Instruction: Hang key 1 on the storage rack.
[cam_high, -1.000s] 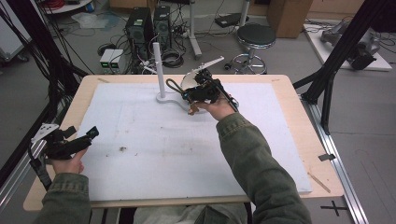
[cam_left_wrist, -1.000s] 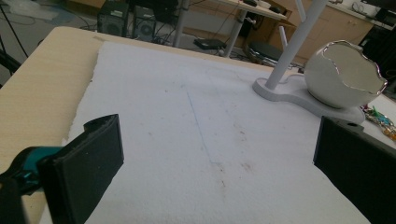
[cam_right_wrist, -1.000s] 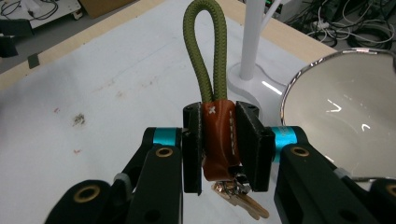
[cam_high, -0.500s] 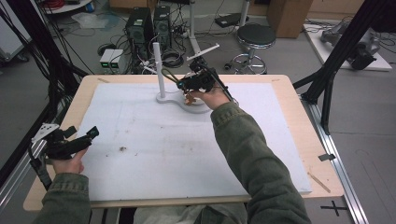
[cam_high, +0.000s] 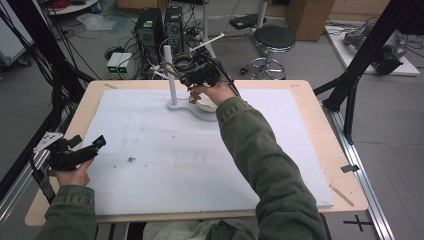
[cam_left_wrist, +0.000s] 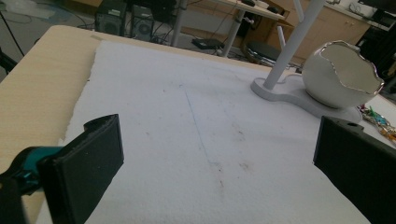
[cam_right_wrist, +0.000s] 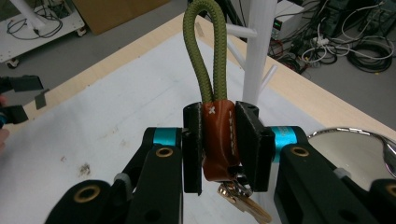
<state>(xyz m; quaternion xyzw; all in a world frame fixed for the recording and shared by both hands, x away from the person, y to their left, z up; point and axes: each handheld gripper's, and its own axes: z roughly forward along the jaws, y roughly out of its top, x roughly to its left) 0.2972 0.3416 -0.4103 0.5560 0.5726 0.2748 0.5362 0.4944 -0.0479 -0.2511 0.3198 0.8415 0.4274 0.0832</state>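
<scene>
My right tool (cam_right_wrist: 219, 144) is clamped on a key fob (cam_right_wrist: 218, 140), held up beside the white stand (cam_right_wrist: 258, 60) at the far side of the desk (cam_high: 320, 130).

In the right tool's own view my jaws press the brown leather tab from both sides, its olive cord loop (cam_right_wrist: 205, 51) standing straight up and a brass key (cam_right_wrist: 245, 205) hanging below, half hidden by the jaws. From above, my hand covers most of the fob, so only a brown glint shows there. The egg-shaped bowl (cam_left_wrist: 343, 74) sits on the stand's base, its rim cut off in my right view. My left tool (cam_high: 75, 152) rests at the near left edge, jaws wide apart and holding nothing.
</scene>
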